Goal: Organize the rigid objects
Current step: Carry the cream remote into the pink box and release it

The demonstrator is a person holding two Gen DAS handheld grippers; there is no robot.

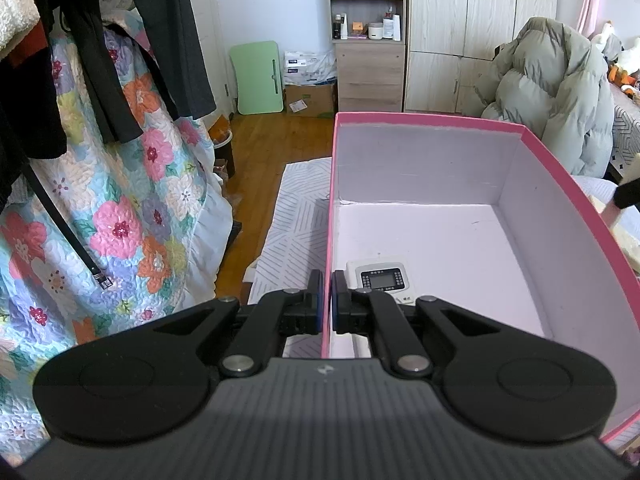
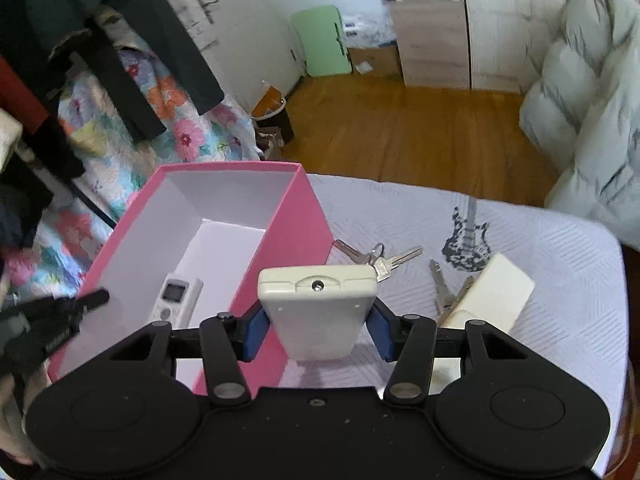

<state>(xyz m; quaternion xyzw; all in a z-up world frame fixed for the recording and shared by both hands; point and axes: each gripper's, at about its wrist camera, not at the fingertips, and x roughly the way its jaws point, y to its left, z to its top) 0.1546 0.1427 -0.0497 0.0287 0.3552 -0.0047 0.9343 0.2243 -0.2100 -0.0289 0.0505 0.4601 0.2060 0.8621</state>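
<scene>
White remote [image 2: 320,312] held above table; another remote [image 2: 176,300] in pink box [image 2: 298,236].

Right gripper [image 2: 318,330] clamped on cream remote [image 2: 318,308], held above patterned tablecloth [image 2: 560,280], just right of pink box [image 2: 298,220]. Second white remote [image 2: 176,298] lies inside box on white floor. Key bunch [image 2: 376,258] on cloth beyond held remote; more keys [image 2: 444,292] beside cream block [image 2: 496,296]. Left gripper [image 2: 52,316] at box's left wall; finger state unclear.
</scene>
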